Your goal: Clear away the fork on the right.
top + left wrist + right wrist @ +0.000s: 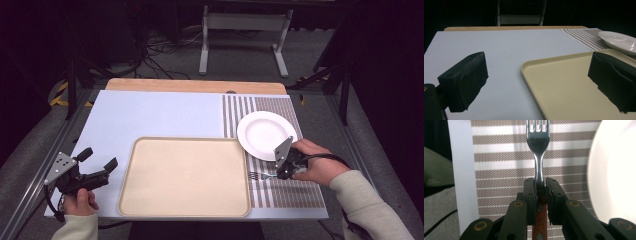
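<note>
A metal fork [537, 142] with a brown wooden handle is clamped between the jaws of my right gripper [539, 185], just above the striped placemat [504, 170]. In the high view the right gripper [280, 172] sits below the white plate [265, 134], and the fork [260, 176] points left toward the beige tray [184, 176]. My left gripper [97, 160] stands open at the table's left front, beside the tray's left edge. In the left gripper view its two black jaws are wide apart with nothing between them, over the tray [564, 85] and the pale table [499, 55].
The striped placemat [280, 190] covers the right part of the table and bears the plate [619, 41]. A wooden strip [195, 86] runs along the far edge. Cables and a white stand [245, 30] lie on the floor beyond.
</note>
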Demonstrator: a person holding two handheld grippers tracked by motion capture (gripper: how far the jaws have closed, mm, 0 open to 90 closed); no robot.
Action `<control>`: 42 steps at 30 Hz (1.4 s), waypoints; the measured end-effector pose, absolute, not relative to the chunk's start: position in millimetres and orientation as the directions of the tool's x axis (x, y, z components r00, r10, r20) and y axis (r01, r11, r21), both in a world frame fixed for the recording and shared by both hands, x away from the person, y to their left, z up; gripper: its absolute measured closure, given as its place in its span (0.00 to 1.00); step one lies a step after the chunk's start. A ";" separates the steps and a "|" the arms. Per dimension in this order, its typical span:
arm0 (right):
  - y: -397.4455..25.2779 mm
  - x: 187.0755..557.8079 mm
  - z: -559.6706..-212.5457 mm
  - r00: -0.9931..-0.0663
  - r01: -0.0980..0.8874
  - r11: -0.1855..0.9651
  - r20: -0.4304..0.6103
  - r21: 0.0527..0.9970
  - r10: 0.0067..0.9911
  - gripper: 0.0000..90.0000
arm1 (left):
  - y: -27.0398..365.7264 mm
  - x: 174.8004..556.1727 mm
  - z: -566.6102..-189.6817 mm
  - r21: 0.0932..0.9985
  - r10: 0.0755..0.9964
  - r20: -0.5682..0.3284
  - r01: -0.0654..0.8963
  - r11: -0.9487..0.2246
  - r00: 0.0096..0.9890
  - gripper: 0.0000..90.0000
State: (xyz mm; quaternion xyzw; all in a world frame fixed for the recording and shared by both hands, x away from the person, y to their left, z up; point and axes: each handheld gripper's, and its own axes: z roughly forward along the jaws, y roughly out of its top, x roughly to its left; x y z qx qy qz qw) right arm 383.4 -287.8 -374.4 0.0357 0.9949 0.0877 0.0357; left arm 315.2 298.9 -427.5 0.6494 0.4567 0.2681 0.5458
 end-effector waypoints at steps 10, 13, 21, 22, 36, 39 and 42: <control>-288.5 384.7 -360.8 -0.971 0.209 0.942 -0.061 0.264 0.232 0.87 | 298.8 315.4 -427.5 0.954 0.886 -0.150 0.300 0.013 0.439 0.04; -289.1 384.7 -357.0 -0.960 0.249 0.925 -0.052 0.288 0.275 0.87 | 298.8 315.6 -427.5 0.954 0.886 -0.151 0.301 0.013 0.439 0.04; -290.8 384.1 -347.8 -0.897 0.418 0.843 0.010 0.339 0.441 0.87 | 298.7 315.6 -427.7 0.953 0.885 -0.152 0.302 0.014 0.439 0.04; -290.8 384.0 -347.1 -0.895 0.424 0.838 0.015 0.342 0.446 0.87 | 298.7 315.6 -427.7 0.953 0.885 -0.152 0.302 0.014 0.439 0.04; -288.9 382.3 -337.4 -0.778 0.603 0.689 0.103 0.402 0.620 0.87 | 299.2 315.4 -427.3 0.952 0.884 -0.154 0.305 0.013 0.441 0.04; -286.1 382.6 -336.9 -0.746 0.641 0.653 0.127 0.403 0.654 0.87 | 299.1 315.5 -427.5 0.953 0.885 -0.155 0.304 0.016 0.439 0.04; -284.2 382.8 -336.1 -0.724 0.664 0.626 0.143 0.409 0.674 0.87 | 299.4 315.5 -427.5 0.952 0.885 -0.155 0.304 0.015 0.439 0.04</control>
